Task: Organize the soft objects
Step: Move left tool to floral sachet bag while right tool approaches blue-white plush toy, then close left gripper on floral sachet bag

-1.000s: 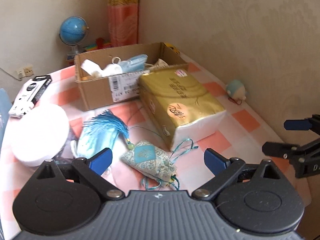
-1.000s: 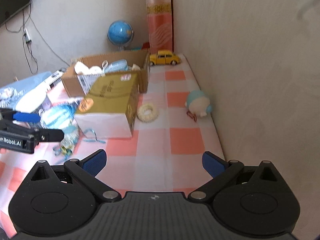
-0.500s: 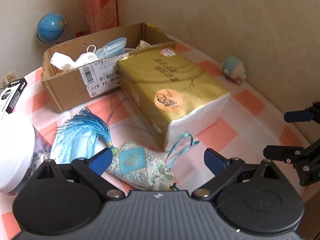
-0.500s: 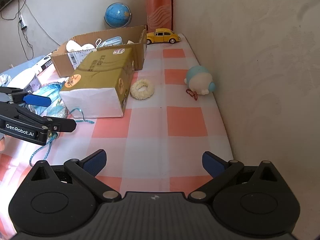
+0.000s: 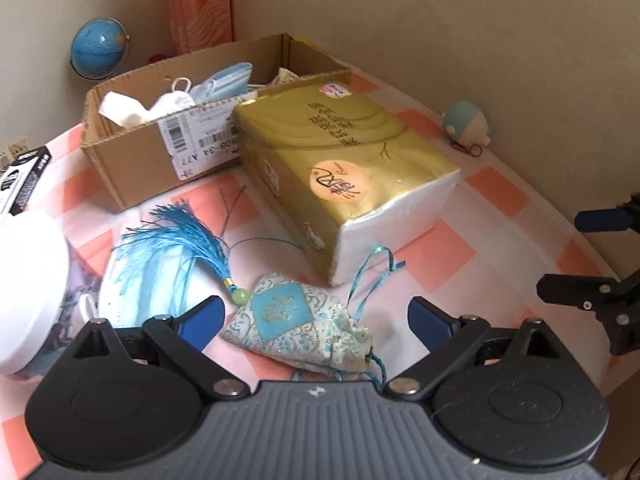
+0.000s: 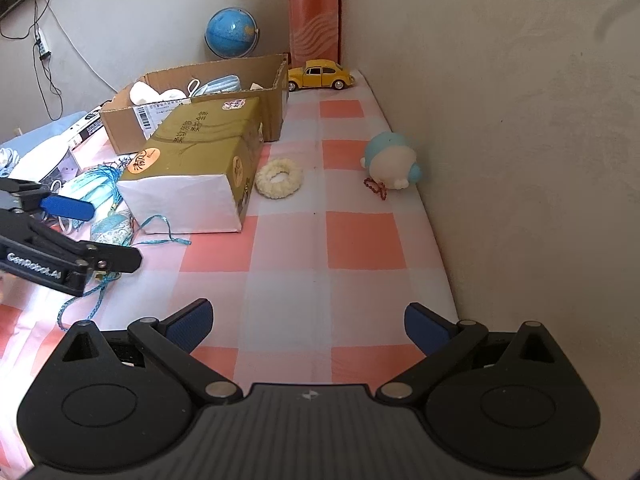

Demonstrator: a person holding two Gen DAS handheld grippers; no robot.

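The left gripper is held wide open above the sachet, and nothing is held between its fingers. The sachet is seen lying on the checked table near the front edge, just in front of the tissue pack. Its blue tassel is spread over a face mask to the left. Behind the pack, an open box with masks and white cloth inside is placed near the back edge.

The right gripper is also kept wide open and empty, over a bare part of the table near the front right corner. A plush toy is found at the right edge, beside the wall, and a white scrunchie lies between it and the pack.
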